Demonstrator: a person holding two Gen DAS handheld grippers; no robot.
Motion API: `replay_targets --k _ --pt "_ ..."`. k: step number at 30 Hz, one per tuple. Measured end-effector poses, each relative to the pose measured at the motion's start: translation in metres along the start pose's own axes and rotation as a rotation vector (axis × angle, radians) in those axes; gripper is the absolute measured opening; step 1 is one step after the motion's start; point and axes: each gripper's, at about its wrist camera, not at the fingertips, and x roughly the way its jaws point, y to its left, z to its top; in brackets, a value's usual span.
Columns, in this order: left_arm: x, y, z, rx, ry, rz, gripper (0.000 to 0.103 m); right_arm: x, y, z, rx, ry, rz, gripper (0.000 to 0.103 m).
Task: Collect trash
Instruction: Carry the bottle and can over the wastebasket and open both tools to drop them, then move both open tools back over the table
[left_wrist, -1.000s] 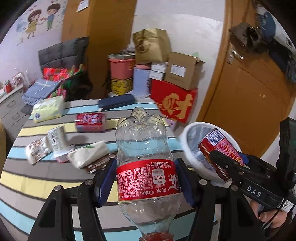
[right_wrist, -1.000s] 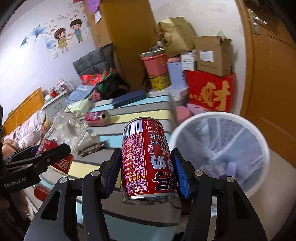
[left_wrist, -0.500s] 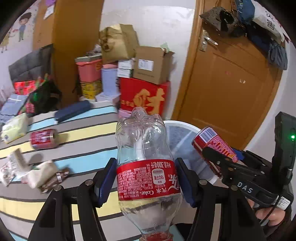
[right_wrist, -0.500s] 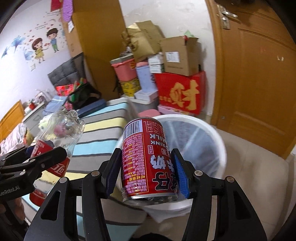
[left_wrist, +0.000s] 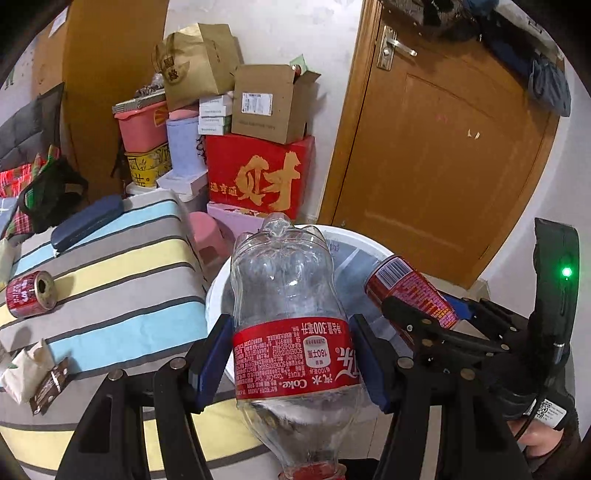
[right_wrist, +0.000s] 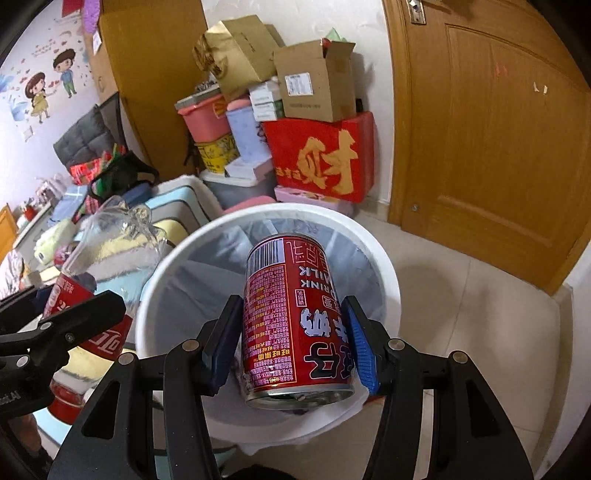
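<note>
Left wrist view: your left gripper (left_wrist: 291, 363) has its blue pads pressed against the red label of a clear plastic Coke bottle (left_wrist: 288, 321), which it holds upside down with the red cap nearest the camera and the base pointing away. Just beyond the bottle's base stands the white trash bin (left_wrist: 216, 291), lined with a pale bag. To the right of your claw, your right gripper (left_wrist: 424, 314) comes in from the side with a red drink can (left_wrist: 410, 291) clamped in it, tilted over the bin's mouth. To the left of the claw lies the striped bedspread (left_wrist: 122, 266), where a second red can (left_wrist: 29, 293) lies on its side, with a white tissue wad (left_wrist: 22, 373) and a brown wrapper (left_wrist: 50, 384) nearer the camera. A wooden door (left_wrist: 443, 147) stands ahead on the right.

Right wrist view: your right gripper (right_wrist: 295, 343) is closed to the width of the red drink can (right_wrist: 295, 321), pads flat on both sides, the can's bottom end facing the camera. The trash bin (right_wrist: 388, 266) sits directly under and ahead of the can. To the left of this claw, your left gripper (right_wrist: 74, 325) holds the Coke bottle (right_wrist: 107, 266) beside the bin's rim. Stacked boxes (right_wrist: 314, 92) stand past the bin.
</note>
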Motion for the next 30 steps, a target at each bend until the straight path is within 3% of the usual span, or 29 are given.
replay_targets --k 12,15,30 --pt "0.018 0.012 0.004 -0.046 0.006 -0.006 0.068 0.016 -0.003 0.0 -0.066 0.022 -0.041 0.056" --pt "0.013 0.017 0.004 -0.048 -0.005 0.002 0.069 0.012 -0.003 0.003 -0.054 0.002 -0.037 0.062" --pt "-0.026 0.032 -0.006 -0.075 -0.061 0.041 0.069 -0.006 0.015 0.006 -0.055 -0.051 -0.042 0.062"
